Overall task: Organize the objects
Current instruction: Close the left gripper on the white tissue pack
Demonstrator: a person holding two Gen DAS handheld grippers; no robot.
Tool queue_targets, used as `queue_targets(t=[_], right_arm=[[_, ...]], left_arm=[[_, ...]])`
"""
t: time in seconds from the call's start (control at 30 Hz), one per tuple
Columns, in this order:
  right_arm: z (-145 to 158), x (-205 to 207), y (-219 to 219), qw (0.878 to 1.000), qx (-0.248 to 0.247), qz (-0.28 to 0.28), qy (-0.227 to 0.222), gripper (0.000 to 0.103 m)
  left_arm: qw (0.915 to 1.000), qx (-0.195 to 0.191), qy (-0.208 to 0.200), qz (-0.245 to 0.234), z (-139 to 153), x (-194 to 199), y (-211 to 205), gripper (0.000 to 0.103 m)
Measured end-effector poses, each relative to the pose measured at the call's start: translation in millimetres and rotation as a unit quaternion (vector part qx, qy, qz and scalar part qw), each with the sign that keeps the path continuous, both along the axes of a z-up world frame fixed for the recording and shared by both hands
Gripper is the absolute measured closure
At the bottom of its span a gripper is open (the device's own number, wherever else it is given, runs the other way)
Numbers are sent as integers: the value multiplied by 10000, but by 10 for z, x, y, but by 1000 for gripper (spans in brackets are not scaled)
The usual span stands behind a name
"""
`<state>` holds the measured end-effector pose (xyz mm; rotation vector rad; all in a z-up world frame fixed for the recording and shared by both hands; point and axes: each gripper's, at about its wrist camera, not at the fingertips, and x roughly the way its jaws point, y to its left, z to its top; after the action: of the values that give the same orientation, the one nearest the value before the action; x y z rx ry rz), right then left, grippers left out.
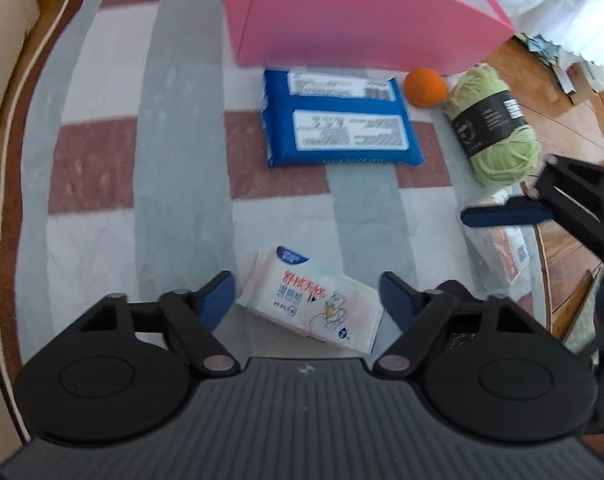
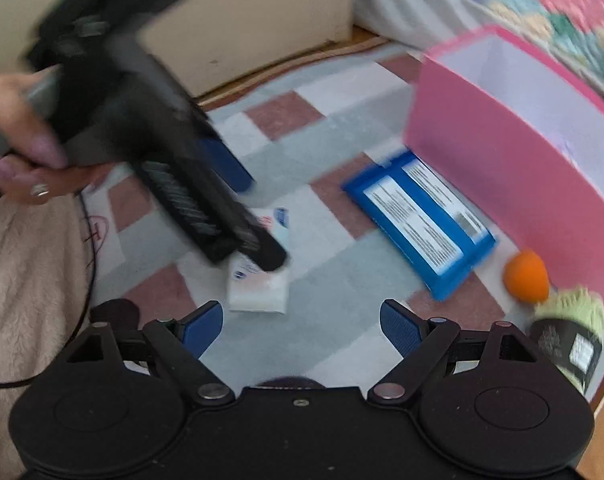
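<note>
Left wrist: wipes pack (image 1: 314, 300) sits btwn left gripper (image 1: 308, 300) fingers, wide, not touching.

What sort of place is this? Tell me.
Probably a bedroom floor at home: a checked rug on wooden boards, with what looks like a bed's floral cover beside a pink box.

Checked rug (image 1: 173, 152) under pink box (image 1: 342, 20), 3 packs, orange (image 1: 426, 87), green yarn (image 1: 498, 128).
</note>
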<state>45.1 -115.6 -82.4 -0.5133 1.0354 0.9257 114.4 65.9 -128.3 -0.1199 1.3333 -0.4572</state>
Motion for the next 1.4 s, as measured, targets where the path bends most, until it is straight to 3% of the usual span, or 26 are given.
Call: queue_targets(t=[0.17, 0.23, 0.37, 0.53, 0.77, 0.93, 1.1, 1.2, 1.4], right_arm=[[-94, -53, 132, 9996, 115, 247, 48, 15], [-212, -5, 182, 9995, 108, 196, 216, 21], [-415, 39, 226, 9988, 94, -11, 483, 30], [-520, -43, 295, 9998, -56, 49, 170, 57], [-435, -50, 254, 9982, -546, -184, -136, 56], [-409, 22, 141, 9945, -790, -510, -455, 54], [-392, 179, -27, 9943, -504, -941, -19, 55], [-370, 199, -87, 9942, -190, -1027, 242, 62], [-378, 279, -168, 9879, 311, -1359, 673, 62]], left_arm=[[9996, 153, 147, 189, -111, 26, 51, 41], [9996, 150, 110, 205, -107, 26, 50, 42], [9992, -60, 133, 362, -122, 39, 65, 53], [9982, -161, 188, 543, -132, 38, 87, 55], [9869, -998, 628, 1099, -229, 78, 292, 72], [9846, -1140, 635, 1160, -264, 65, 209, 75], [9845, -1086, 502, 1284, -279, 49, 133, 74], [9851, -1056, 425, 1287, -277, 67, 104, 74], [9816, -1035, 235, 1587, -281, 91, 135, 73]])
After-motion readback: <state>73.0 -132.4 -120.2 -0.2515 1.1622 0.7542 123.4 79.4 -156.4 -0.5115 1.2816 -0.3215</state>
